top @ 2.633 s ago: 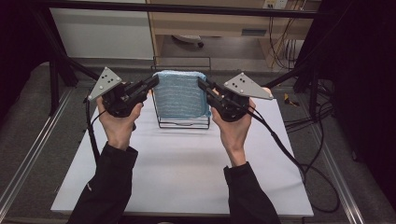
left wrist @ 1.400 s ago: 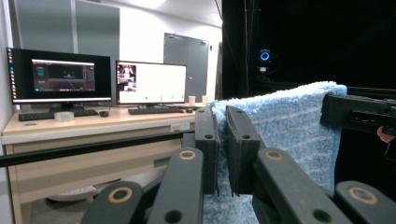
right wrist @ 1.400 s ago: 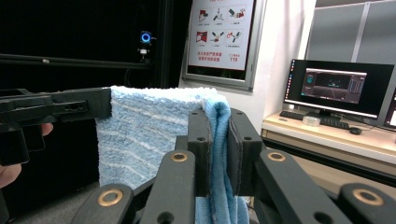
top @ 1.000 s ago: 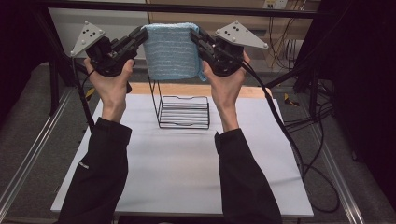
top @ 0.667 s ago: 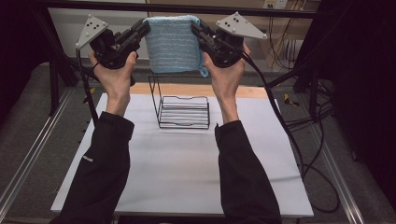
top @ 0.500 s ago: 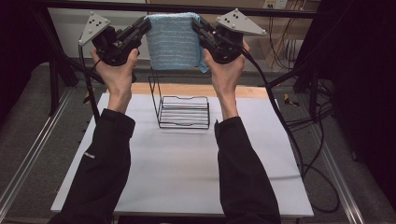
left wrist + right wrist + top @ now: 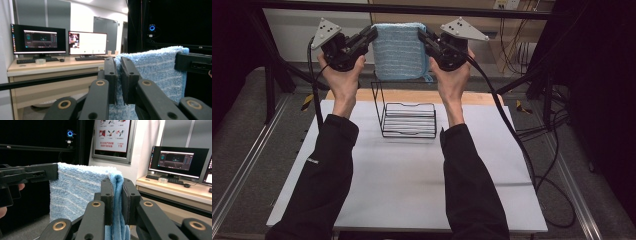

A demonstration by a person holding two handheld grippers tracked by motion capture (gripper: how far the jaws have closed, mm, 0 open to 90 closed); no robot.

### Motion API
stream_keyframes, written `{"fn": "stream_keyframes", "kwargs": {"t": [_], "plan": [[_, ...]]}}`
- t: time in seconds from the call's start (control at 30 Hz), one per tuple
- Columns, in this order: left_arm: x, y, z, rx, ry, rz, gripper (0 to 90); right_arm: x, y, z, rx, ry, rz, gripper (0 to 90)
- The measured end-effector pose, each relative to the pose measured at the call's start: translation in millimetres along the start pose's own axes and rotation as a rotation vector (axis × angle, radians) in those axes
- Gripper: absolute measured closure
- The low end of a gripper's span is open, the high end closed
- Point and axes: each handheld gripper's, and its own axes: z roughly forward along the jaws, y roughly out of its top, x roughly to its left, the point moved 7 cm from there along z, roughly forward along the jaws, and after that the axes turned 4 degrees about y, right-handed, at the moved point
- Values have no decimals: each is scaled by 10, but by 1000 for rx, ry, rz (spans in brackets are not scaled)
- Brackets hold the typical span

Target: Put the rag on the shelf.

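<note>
While both grippers hold the towel [image 7: 399,50] aloft, the wire rack [image 7: 408,120] sits bare.

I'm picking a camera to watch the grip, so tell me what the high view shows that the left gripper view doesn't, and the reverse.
High view alone: the black wire rack standing on the white table, below the lifted towel, and both forearms. Left gripper view alone: the left gripper seen close, its pads pinching the towel's edge, with two monitors on a desk behind. Both: the blue towel stretched between the left gripper and the right gripper.
</note>
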Motion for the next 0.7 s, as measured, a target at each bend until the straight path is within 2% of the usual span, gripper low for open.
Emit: {"fn": "stream_keyframes", "kwargs": {"t": [0.33,0.6,0.67,0.7], "plan": [[10,-237,16,36,-18,8,840,-44,-257,-5,34,13,14,816],[-7,-445,54,86,-27,39,840,-104,-458,-16,76,8,18,815],[-6,-491,59,81,-28,50,841,-113,-524,-25,89,9,25,815],[-26,-521,49,90,-40,38,841,-115,-550,-32,91,11,29,815]]}}
